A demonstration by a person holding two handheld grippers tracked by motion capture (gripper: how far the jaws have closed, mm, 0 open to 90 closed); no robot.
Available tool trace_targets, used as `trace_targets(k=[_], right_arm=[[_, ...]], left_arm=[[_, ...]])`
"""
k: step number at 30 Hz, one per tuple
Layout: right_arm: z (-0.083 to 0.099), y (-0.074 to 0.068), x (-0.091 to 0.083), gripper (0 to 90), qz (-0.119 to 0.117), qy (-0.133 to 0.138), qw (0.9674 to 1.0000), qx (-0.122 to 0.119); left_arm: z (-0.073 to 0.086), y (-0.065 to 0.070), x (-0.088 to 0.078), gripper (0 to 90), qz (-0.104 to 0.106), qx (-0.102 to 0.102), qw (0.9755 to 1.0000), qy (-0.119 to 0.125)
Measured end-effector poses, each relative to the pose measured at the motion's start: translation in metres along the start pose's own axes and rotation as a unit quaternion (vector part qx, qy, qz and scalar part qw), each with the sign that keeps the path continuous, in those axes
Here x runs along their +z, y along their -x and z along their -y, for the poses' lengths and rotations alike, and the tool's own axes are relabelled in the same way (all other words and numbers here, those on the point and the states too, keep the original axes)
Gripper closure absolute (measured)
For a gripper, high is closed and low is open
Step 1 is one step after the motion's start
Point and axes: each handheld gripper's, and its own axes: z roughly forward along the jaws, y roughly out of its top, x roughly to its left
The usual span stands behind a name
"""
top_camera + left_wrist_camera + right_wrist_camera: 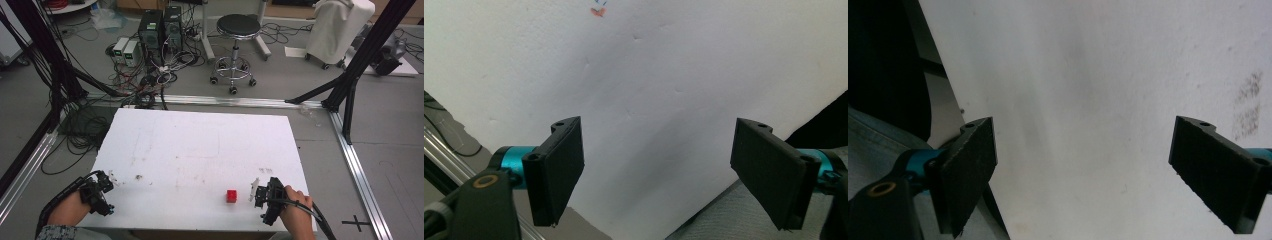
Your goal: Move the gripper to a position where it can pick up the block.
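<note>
A small red cube (231, 195) sits on the white table (200, 145) near its front edge, right of centre. My right gripper (262, 195) rests on the table just right of the cube, apart from it, held by a hand (296, 210). Its jaws stand wide open over bare white surface (1083, 150) with nothing between them. My left gripper (102, 190) lies at the table's front left corner, held by the other hand (67, 210). Its jaws are also wide open over the empty tabletop (656, 165).
Dark smudges (138, 177) mark the table left of centre. Beyond the far edge stand a black stool (235, 30), computer towers (160, 27) with tangled cables (145, 80), and black frame legs (350, 85). An aluminium rail (360, 170) runs along the right floor.
</note>
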Motion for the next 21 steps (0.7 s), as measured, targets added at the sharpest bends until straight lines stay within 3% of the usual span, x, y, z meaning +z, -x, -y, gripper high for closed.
trace_targets(k=[7,8,17,21], right_arm=[[-0.020,0.001,0.002,11.3,-0.004,0.005,0.9997,-0.023],[-0.022,-0.001,0.001,11.2,-0.003,0.004,0.9999,-0.016],[-0.035,0.007,0.000,11.2,-0.012,0.013,0.9991,-0.040],[-0.037,0.011,0.001,11.3,-0.017,0.024,0.9989,-0.037]], left_arm=[[0.000,0.000,0.000,21.7,-0.001,0.001,1.0000,0.000],[0.000,0.000,0.000,21.6,0.000,0.001,1.0000,0.000],[0.000,0.000,0.000,21.7,0.000,0.001,1.0000,0.000],[0.000,0.000,0.000,21.7,0.001,0.002,1.0000,-0.001]])
